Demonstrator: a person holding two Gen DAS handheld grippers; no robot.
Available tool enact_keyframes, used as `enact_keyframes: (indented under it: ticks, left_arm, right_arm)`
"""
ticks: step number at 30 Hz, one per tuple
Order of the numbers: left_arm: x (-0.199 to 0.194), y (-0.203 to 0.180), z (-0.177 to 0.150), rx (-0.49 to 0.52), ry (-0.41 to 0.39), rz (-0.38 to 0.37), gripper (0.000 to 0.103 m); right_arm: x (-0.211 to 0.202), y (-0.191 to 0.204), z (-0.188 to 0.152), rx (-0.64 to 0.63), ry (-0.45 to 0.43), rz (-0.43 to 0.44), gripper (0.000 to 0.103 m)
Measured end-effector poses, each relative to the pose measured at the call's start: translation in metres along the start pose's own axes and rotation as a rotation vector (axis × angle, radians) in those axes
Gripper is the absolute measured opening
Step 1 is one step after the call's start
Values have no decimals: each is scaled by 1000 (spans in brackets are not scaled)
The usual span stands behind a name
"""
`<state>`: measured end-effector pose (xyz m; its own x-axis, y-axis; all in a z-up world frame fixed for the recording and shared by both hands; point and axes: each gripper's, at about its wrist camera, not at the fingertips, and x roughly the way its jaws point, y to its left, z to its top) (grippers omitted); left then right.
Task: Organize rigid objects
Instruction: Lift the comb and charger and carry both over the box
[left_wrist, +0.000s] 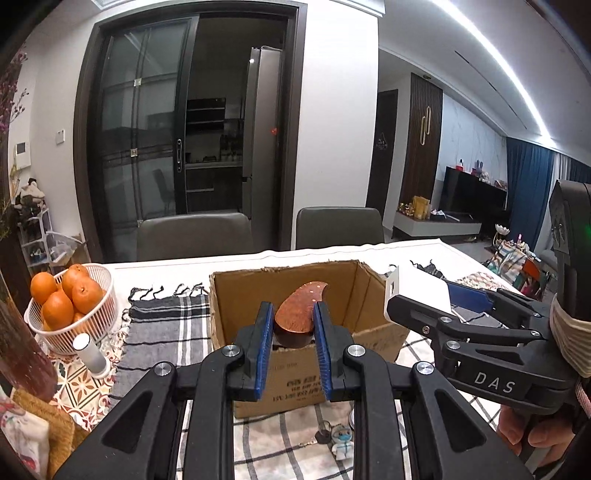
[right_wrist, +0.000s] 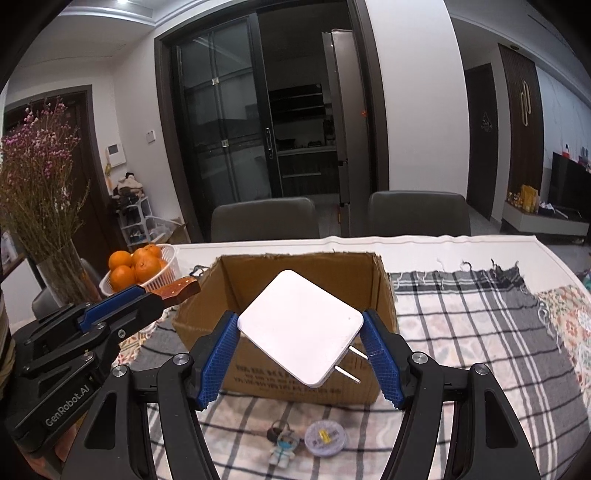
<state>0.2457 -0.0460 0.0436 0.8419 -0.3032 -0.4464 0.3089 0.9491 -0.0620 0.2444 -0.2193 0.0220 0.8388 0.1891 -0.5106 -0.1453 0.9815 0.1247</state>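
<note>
Right wrist view: checked cloth (right_wrist: 461, 325) on table; right gripper (right_wrist: 301, 354) clamps white charger (right_wrist: 301, 328); left gripper (left_wrist: 291, 332) grips wooden piece (left_wrist: 299, 314).

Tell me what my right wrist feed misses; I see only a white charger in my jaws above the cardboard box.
Observer: The left gripper is shut on a curved wooden handle, held over the cardboard box's near wall.
Operator: Report the charger's far end.
Observer: The white charger shows a small port slot on that end, beside the box's right wall.
Operator: Check left of the box.
Observer: A white cylinder stands in front of the basket of oranges.
Operator: Confirm the right gripper.
Observer: The right gripper is shut on the charger, prongs toward the camera.
</note>
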Motion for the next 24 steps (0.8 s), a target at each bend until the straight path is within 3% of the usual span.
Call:
enact_keyframes:
  ticks: [24]
  left_arm:
    - [45, 15, 30, 6, 52, 30, 23]
  right_arm:
    - [48, -6, 35, -2, 63, 37, 68]
